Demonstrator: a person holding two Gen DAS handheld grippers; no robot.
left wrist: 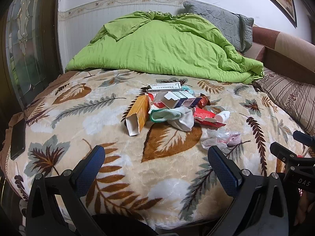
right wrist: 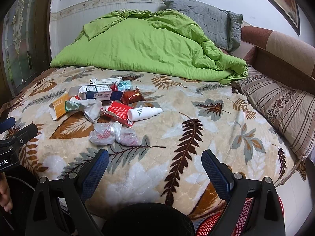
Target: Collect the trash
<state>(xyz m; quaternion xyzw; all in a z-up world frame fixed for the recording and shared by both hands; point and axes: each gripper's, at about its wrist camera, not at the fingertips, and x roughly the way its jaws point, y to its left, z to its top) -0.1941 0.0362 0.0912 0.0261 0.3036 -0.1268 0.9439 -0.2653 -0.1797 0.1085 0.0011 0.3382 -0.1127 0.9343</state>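
Covering most of both views, the bed (left wrist: 59, 118) wears a plush blanket with a leaf pattern (right wrist: 196, 137), and a crumpled green duvet (left wrist: 157, 47) is heaped at twelve o'clock with a grey quilted pillow (right wrist: 206, 19) behind it. A striped pillow (right wrist: 279, 108) lies along the bed's edge at three o'clock in the right wrist view. The trash sits in one loose pile on the blanket (at about twelve o'clock from the left gripper, ten o'clock from the right one). In that pile, an open orange carton (left wrist: 137, 114) lies at nine o'clock, a blue and white box with a barcode (right wrist: 98, 93) rests on top, a red carton (right wrist: 118, 112) lies flattened at the near side, and a white sock with a green cuff (left wrist: 173, 118) is draped between them. A white spray bottle (right wrist: 143, 113) lies touching the red carton at three o'clock, and a crumpled clear plastic bag (right wrist: 112, 133) sits just beside the pile at six o'clock. The left gripper (left wrist: 156, 165) hangs above the blanket with its jaws spread wide and nothing between them; the right gripper (right wrist: 155, 166) is likewise spread and empty, well short of the pile. A red mesh basket (right wrist: 246, 216) shows at five o'clock under the right gripper.
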